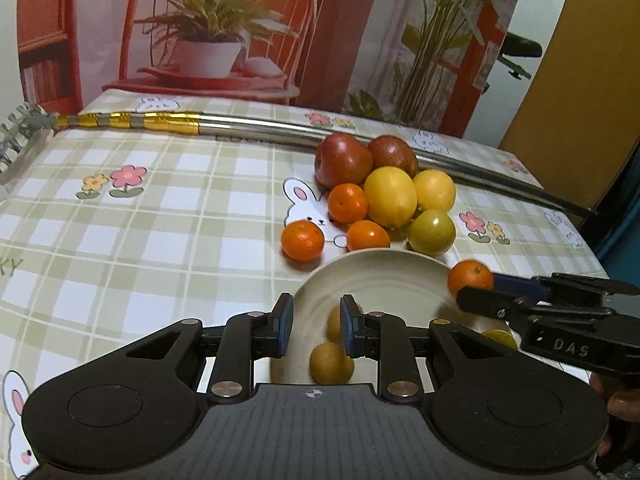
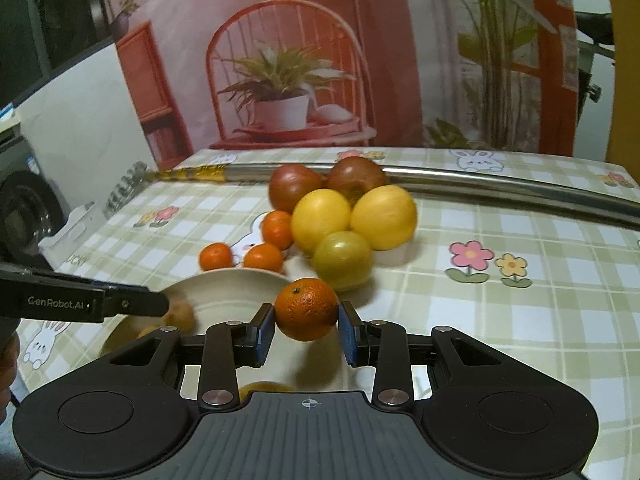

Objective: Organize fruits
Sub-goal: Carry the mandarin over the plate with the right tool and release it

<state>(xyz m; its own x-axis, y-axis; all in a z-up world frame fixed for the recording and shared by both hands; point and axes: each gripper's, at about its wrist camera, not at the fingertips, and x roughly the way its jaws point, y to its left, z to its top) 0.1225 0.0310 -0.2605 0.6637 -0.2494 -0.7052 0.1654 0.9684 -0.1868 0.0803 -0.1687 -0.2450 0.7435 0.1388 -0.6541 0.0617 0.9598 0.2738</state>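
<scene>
My right gripper (image 2: 306, 316) is shut on a mandarin (image 2: 306, 309) and holds it in the air just past the right rim of the cream plate (image 2: 224, 284). The left wrist view shows the same mandarin (image 1: 470, 278) at that rim. Over the plate's (image 1: 392, 276) left edge, my left gripper (image 1: 316, 320) has its jaws close together with nothing visibly pinched. Small brown fruits (image 1: 331, 362) lie in the plate. Behind it sits a pile of two red apples (image 1: 342, 160), two lemons (image 1: 390, 196), a green fruit (image 1: 432, 232) and three mandarins (image 1: 302, 240).
A long metal rod (image 1: 280, 128) with gold tape lies across the back of the checked tablecloth. Behind it hangs a printed backdrop of a chair and plants. The table's right edge (image 1: 592, 248) is near the fruit pile. A person's hand (image 1: 624, 404) holds the right gripper.
</scene>
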